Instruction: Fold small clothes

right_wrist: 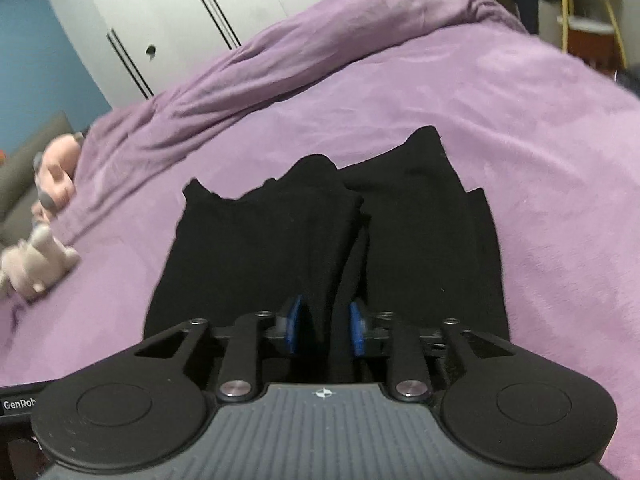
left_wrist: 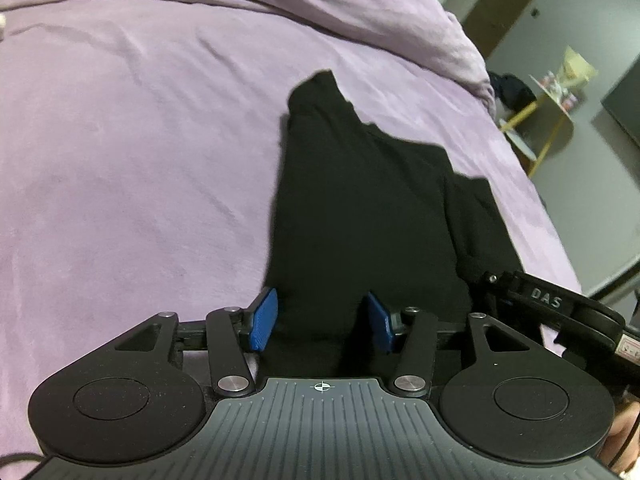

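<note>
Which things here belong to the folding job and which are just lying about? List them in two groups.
Part of the job:
- black garment, spread on the purple bedcover
- left gripper
- right gripper

Just lying about:
- plush toys at the bed's edge
- side table with small items
- white wardrobe

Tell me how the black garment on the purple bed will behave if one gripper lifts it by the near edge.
The black garment will probably droop: it lies in soft folds. Its stacked layers may slide apart, since the far edges look uneven. It seems light, barely denting the purple blanket.
</note>
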`<state>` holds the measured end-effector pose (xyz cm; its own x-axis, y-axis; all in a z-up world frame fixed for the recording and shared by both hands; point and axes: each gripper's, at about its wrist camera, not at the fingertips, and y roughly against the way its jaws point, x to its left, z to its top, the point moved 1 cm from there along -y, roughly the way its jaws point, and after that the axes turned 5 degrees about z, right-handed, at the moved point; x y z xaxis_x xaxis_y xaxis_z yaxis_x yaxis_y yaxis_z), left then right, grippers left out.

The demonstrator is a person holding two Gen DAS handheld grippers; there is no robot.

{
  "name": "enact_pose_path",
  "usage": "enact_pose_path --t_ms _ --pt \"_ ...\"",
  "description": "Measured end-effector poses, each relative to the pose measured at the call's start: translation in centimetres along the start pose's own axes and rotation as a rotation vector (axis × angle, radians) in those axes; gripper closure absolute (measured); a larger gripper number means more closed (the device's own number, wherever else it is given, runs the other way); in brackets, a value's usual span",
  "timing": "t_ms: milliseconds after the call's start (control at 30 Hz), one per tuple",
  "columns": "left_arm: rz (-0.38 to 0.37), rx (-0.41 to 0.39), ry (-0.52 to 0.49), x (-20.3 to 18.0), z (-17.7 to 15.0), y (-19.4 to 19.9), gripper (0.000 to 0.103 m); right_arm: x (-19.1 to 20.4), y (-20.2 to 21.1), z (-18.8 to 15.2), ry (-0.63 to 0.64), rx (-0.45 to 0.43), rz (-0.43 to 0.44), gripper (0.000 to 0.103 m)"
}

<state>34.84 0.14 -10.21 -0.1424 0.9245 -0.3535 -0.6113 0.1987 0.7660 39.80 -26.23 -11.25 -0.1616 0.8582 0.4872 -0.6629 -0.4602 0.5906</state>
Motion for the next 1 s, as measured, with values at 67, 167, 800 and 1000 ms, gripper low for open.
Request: enact_pose_path --t_ms 67,167,800,1000 --pt "-0.013 -0.020 0.084 0.7 0.3 0.3 0.051 0.0 -0.5 0.1 -0.018 -0.001 0.015 0.068" --pt "0.023 -0.025 0.155 1.8 0.6 0.0 0.051 0.1 -1.7 0.2 -0.032 0.003 0.020 0.068" --pt "0.001 0.024 0.000 -2.3 -1.3 -0.5 0.050 1.0 0.4 1.7 0.304 -0.071 -0.380 0.096" --pt "0.005 0.050 -0.017 -2.8 -1.8 -0.7 0.049 -0.3 -1.4 1.0 0.320 -0.024 -0.403 0.094"
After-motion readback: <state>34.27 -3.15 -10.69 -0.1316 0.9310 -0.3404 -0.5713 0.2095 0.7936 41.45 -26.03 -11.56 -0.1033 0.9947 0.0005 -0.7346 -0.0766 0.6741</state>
